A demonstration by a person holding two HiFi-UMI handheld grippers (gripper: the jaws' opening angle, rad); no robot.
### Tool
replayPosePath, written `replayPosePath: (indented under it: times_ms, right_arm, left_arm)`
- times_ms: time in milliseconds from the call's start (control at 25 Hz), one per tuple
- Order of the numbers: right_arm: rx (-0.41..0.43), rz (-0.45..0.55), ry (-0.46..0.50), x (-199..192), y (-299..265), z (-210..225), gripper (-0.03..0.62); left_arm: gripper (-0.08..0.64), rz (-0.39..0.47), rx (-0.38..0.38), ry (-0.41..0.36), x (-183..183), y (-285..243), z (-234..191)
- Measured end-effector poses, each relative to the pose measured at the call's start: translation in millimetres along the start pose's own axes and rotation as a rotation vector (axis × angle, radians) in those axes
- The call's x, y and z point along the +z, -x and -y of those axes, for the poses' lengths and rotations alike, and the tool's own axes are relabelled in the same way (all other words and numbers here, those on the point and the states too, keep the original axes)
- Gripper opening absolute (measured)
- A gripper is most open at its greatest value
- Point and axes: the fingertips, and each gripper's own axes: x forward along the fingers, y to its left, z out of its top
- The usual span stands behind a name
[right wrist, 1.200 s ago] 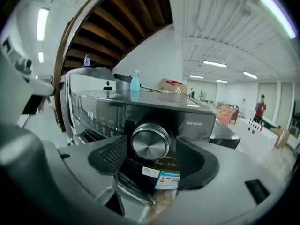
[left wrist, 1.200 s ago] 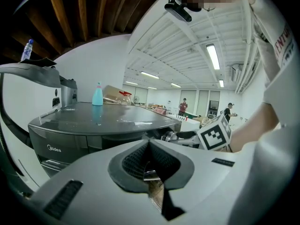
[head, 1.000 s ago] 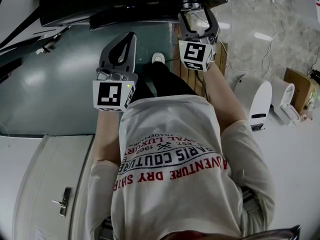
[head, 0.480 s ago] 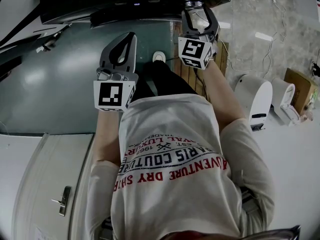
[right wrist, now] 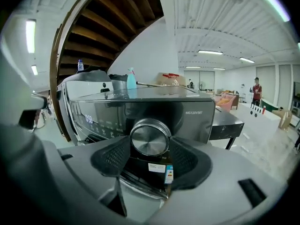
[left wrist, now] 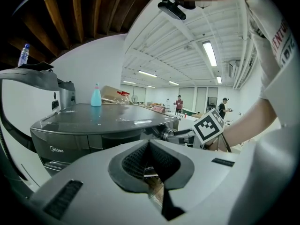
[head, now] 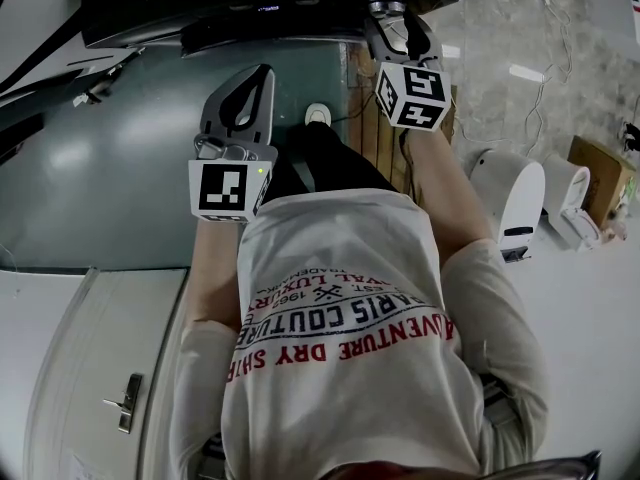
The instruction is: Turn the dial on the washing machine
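A: What's closest to the camera?

B: The person's printed shirt (head: 340, 308), with both forearms reaching forward past it.

A: And the left hand-held gripper (head: 262, 71)?

B: It hangs over the green floor, well left of the other one. Its jaws are closed tip to tip and there is nothing between them.

A: The right hand-held gripper (right wrist: 150, 143)?

B: It sits further forward, up against the washing machine (right wrist: 140, 111). Its jaws have just been closing, and the dial (right wrist: 150, 136) is between them. One ribbed pad presses on each side of the dial's round steel face. Its marker cube (head: 412, 96) is tilted.

A: Where exactly is the dial?

B: On the machine's dark front panel, near the right end, just under the top edge. A lit display (right wrist: 89, 119) glows to its left.

A: What's beyond that?

B: A blue spray bottle (right wrist: 131, 81) stands upright on the machine's flat top. A wooden staircase rises behind it. Far back, under strip lights, a few people (right wrist: 256, 90) are standing, too small to make out more.
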Motion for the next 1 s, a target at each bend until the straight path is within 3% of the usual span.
replayPosePath:
  times_ms: [120,200,480,600,800,1000]
  right_arm:
    - [-0.003,0.022,0.008,2.4,0.3,-0.1,0.275]
    - [-0.032,0.047,0.071,5.6,2.7,-1.9,0.28]
    - [-0.13,0.09,0.542,6.0,6.2,-16.2,0.298]
    - [-0.164,0.067,0.665,0.2,4.1,-17.0,0.298]
    - [-0.221,0.046,0.706,1.6,2.0,-12.8,0.268]
    - [-0.211,0.034,0.613,1.9,2.2,-11.0,0.252]
  left_arm:
    - [0.015,-0.005,-0.001,-0.005,0.4,-1.8,-0.1]
    - [0.015,-0.009,-0.005,-0.008,0.5,-2.8,0.5]
    - [0.015,-0.013,-0.001,-0.004,-2.0,-4.5,-2.4]
    - [0.015,-0.016,-0.001,-0.002,-2.9,-3.3,-2.3]
    - [0.015,-0.015,-0.005,-0.002,-4.1,-3.4,-3.1]
    - [0.015,-0.016,-0.011,-0.008,-3.3,-2.3,-2.5]
